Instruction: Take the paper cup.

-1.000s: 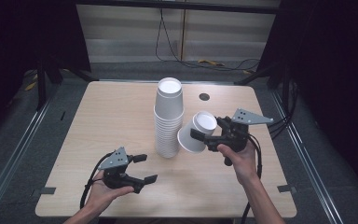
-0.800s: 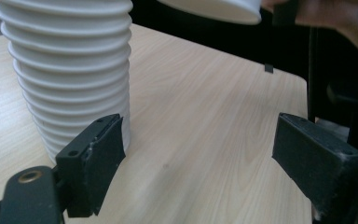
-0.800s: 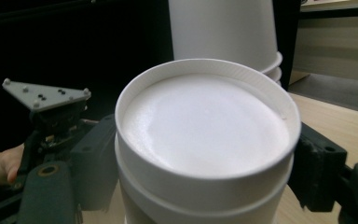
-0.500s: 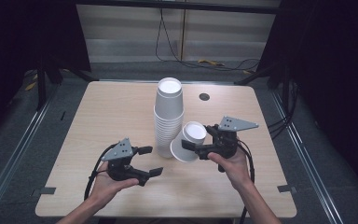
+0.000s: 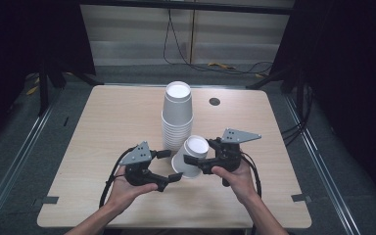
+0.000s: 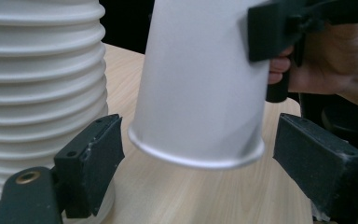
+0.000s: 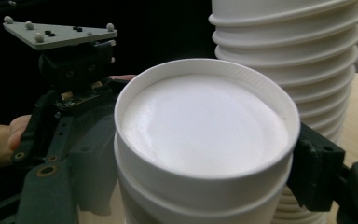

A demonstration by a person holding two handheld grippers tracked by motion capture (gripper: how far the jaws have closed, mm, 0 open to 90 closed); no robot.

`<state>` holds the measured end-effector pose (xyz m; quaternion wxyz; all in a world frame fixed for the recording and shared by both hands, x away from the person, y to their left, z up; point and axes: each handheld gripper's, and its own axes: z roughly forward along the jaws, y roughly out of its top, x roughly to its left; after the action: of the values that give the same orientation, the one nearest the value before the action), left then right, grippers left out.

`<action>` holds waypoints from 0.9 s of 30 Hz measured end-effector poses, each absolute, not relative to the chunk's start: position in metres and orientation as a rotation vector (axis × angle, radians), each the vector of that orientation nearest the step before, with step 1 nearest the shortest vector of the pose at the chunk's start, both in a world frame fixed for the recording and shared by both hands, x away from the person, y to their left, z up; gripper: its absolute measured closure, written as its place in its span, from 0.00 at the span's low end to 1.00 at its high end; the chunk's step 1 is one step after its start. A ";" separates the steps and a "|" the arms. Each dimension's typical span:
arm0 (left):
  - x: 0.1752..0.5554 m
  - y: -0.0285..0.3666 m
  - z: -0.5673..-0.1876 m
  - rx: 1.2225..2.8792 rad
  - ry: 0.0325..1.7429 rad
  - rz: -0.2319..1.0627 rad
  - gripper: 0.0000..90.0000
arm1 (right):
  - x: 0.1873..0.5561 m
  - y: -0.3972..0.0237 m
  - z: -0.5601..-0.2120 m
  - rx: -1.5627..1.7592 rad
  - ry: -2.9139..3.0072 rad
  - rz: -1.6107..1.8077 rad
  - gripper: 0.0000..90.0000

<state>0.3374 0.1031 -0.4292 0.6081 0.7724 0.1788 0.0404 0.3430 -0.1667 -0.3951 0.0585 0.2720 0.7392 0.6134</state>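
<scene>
A tall stack of upside-down white paper cups (image 5: 177, 111) stands mid-table. Just in front of it, my right gripper (image 5: 199, 152) is shut on a white cup (image 5: 190, 157), tilted with its closed base up. In the right gripper view the black jaws clamp both sides of that cup (image 7: 200, 140), and a second rim shows under the top one. My left gripper (image 5: 170, 165) is open, its jaws on either side of the cup's lower rim (image 6: 200, 158) without touching it. The cup's open mouth hangs just above the table.
The wooden table (image 5: 103, 122) has a small dark round hole (image 5: 214, 101) behind the stack. The stack (image 6: 37, 93) stands close beside my left jaw. Cables trail from both grippers toward the front edge. Dark floor and rails surround the table.
My right gripper has carried the cup down and leftward to in front of the stack. My left gripper has moved right and up, so its jaws now flank the cup's lower rim.
</scene>
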 end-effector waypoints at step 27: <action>0.335 0.094 -0.448 1.821 0.386 0.071 0.11 | 0.339 -0.138 -0.416 0.798 2.319 1.948 0.25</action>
<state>0.3347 0.0937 -0.4477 0.5968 0.7844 0.1664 0.0305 0.3390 -0.1381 -0.4164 0.0049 0.2548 0.7404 0.6220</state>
